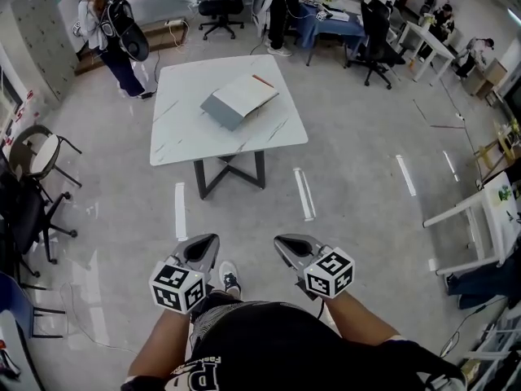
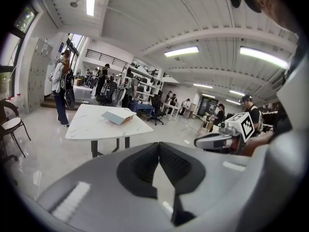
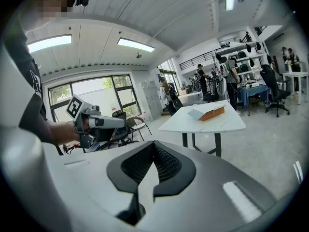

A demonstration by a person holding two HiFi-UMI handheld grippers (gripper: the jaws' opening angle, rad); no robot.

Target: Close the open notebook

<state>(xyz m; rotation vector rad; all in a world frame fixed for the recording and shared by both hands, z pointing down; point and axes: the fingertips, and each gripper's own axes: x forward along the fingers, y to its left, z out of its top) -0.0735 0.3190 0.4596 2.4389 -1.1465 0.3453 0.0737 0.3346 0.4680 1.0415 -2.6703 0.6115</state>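
Head view: notebook (image 1: 240, 98) on table (image 1: 183, 141), well ahead. Left gripper (image 1: 207, 243) and right gripper (image 1: 284, 243) closed, empty. Likely approach step; next, reach its cover.

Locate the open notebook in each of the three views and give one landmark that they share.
Head view: the notebook lies upper centre, on the white table.
Left gripper view: the notebook sits left of centre, on the tabletop's far side.
Right gripper view: the notebook sits right of centre, on the same tabletop.
Shared landmark: the white table with dark legs, seen in all three views.
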